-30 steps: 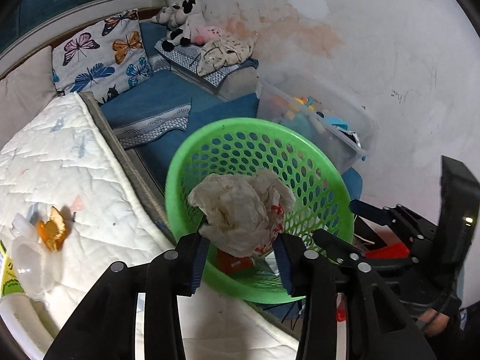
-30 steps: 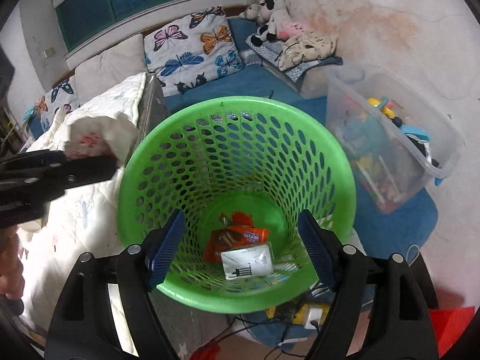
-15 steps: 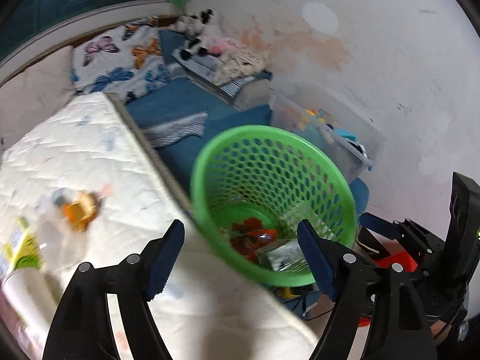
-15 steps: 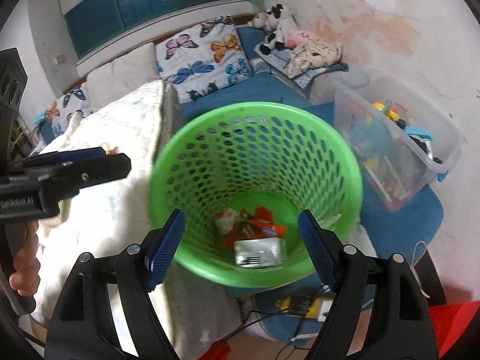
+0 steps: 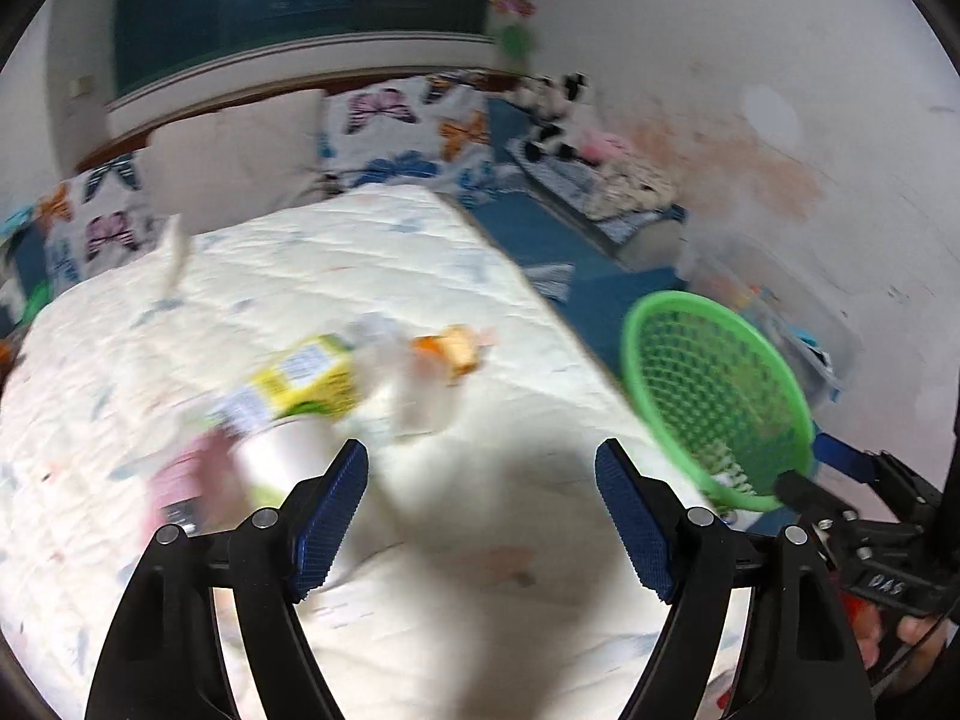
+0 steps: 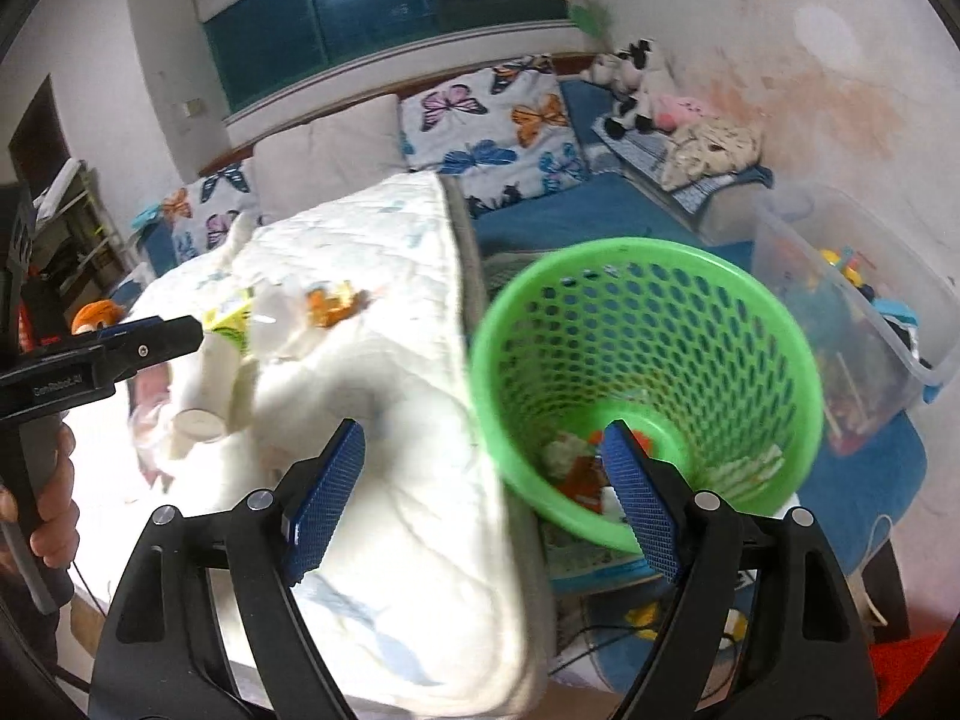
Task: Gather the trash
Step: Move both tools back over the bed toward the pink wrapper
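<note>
Left gripper (image 5: pixel 480 516) wide open, nothing between the jaws, over the mattress (image 5: pixel 372 276). Remaining trash lies ahead and to its left: a yellow-green carton (image 5: pixel 303 381), a white cup (image 5: pixel 282 459), an orange wrapper (image 5: pixel 450 351); blurred. The cup's long axis seems to run toward the gripper. Left is the nearer hand.

Right gripper (image 6: pixel 480 492) has just been opening, empty, at the mattress edge. The basket (image 6: pixel 648 372) sits beside the mattress, holding wrappers, crumpled paper and a small box.

Motion-blurred litter (image 5: pixel 312 396) on the mattress (image 5: pixel 420 600), labels unreadable
</note>
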Motion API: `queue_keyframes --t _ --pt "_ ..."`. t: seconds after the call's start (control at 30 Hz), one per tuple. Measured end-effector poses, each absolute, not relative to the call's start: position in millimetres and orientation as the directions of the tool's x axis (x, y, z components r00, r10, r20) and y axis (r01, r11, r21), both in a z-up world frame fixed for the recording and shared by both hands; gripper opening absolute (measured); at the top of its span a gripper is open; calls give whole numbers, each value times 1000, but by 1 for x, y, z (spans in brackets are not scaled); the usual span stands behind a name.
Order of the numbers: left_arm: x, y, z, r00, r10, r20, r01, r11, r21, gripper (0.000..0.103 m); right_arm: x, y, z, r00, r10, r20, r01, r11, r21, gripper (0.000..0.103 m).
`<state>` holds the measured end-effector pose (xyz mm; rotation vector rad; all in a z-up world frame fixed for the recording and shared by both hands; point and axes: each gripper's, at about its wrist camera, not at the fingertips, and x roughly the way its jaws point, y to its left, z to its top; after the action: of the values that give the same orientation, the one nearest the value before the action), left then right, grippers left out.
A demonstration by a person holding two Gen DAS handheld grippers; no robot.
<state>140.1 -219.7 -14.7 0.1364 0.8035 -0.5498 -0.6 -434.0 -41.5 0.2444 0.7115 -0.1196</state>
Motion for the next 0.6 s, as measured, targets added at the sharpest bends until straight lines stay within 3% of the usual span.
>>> queue_keyframes --t 0.6 --pt "166 -101 -44 633 -259 -729 329 943 -50 75 27 -372 -38 749 77 -658 64 980 188 81"
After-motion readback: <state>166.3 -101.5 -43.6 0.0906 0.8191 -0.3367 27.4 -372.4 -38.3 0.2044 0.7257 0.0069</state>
